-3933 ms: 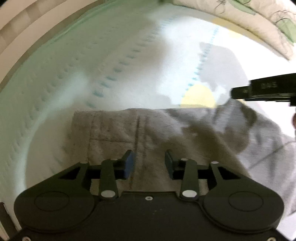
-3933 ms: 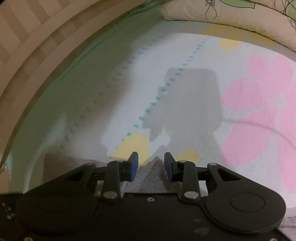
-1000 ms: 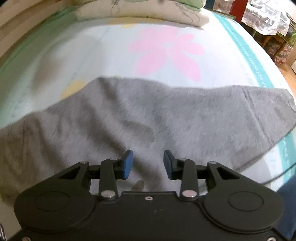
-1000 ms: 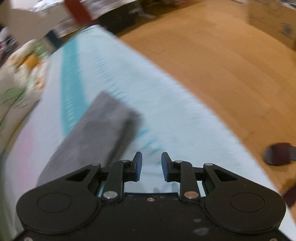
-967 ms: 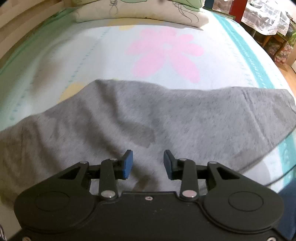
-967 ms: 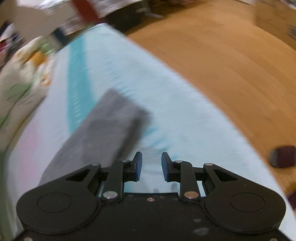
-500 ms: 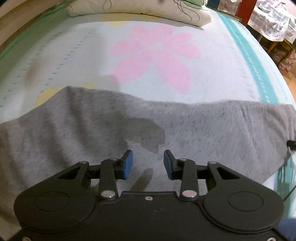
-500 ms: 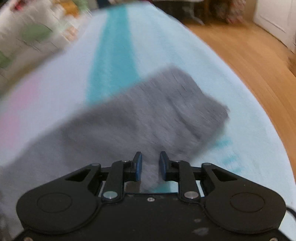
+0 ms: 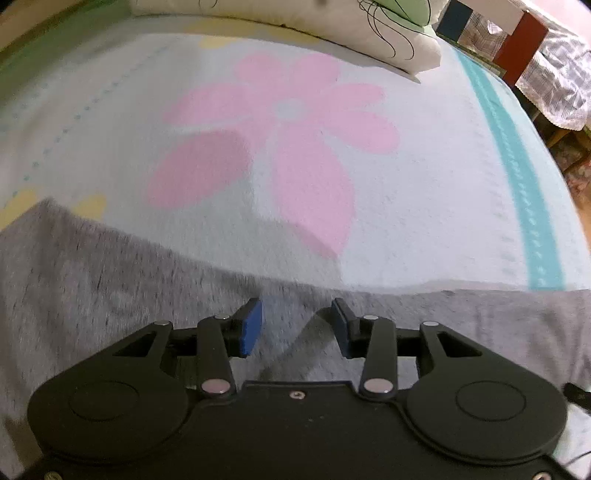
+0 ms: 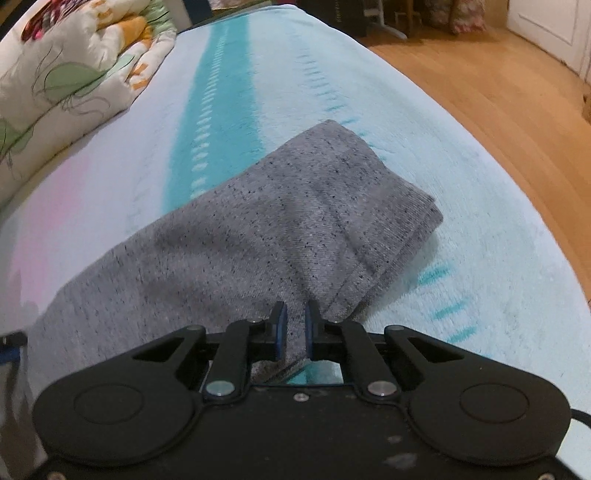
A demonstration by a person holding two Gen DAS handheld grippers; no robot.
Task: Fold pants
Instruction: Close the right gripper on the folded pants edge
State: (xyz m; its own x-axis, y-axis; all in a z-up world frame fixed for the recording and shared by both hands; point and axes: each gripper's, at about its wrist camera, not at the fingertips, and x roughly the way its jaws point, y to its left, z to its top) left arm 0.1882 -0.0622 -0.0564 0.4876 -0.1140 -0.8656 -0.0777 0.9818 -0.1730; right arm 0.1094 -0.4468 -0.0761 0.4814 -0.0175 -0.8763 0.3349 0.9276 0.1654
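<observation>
Between the pads of the right hand-held gripper (image 10: 293,328), grey fabric of the pants (image 10: 258,236) is pinched at the near edge of the leg; jaws closing, gap narrow, cloth fills it. Pinch point sits just short of the hemmed leg end (image 10: 391,236), which lies flat, pointing away toward the far right of the bed (image 10: 498,229). Leg runs from the gripper diagonally across the light blue bedcover; its far corner overlaps a broad teal stripe (image 10: 218,92). A patterned quilt (image 10: 66,74) is bunched at the upper left of the right wrist view. Wooden floor (image 10: 498,85) lies beyond the bed edge on the right.

Left hand-held gripper (image 9: 297,326): jaws opening, about half spread, blue pads clear of each other. Pants (image 9: 110,288) lie under and around the fingers, spread across the whole lower width of the left wrist view; whether the tips touch the cloth I cannot tell. No fabric is gathered between the pads. Far edge of the cloth runs just beyond the fingertips. Past it, bare bedcover with a large pink flower print (image 9: 280,147), then a pillow (image 9: 369,33) at the head of the bed. Teal stripe (image 9: 524,184) on the right.
</observation>
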